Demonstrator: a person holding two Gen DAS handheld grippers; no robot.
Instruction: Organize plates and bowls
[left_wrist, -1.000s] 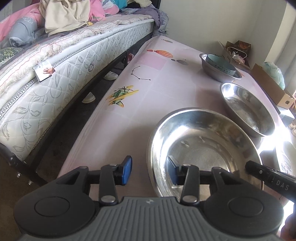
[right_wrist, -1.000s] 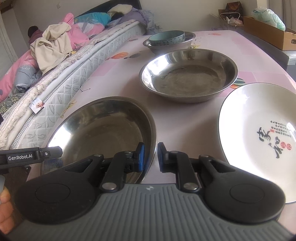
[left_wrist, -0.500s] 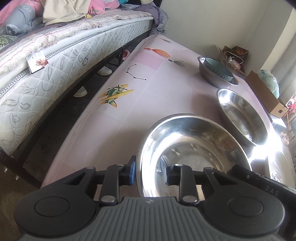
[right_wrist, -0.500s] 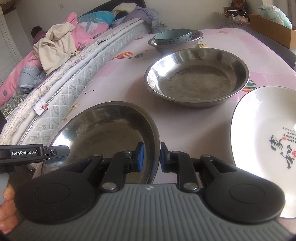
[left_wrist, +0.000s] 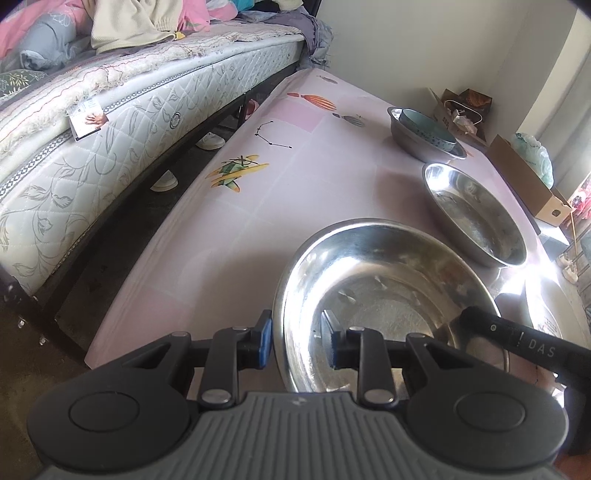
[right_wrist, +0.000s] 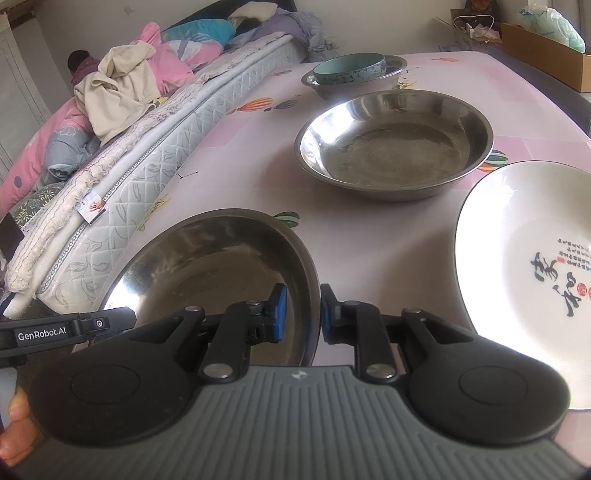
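A wide steel bowl (left_wrist: 388, 291) sits nearest me on the pink table (left_wrist: 280, 192). My left gripper (left_wrist: 296, 341) is shut on its left rim, one pad outside and one inside the wall. My right gripper (right_wrist: 301, 314) is shut on the opposite rim of the same bowl (right_wrist: 207, 266). Beyond it stands a second wide steel bowl (right_wrist: 395, 144). Further back, a teal ceramic bowl (right_wrist: 351, 68) rests inside a smaller steel bowl (right_wrist: 391, 79). A white plate (right_wrist: 535, 258) with black calligraphy lies on the right.
A bed with a quilted mattress (left_wrist: 110, 147) and piled bedding (right_wrist: 122, 88) runs along the table's left side, with a dark gap and shoes (left_wrist: 210, 140) between them. A cardboard box (left_wrist: 528, 181) sits beyond the far right edge. A hand (right_wrist: 14, 424) holds the left gripper's handle.
The left gripper has slid right onto the near bowl's left rim, and its jaws have narrowed around the wall. The right gripper has stayed on the opposite rim.
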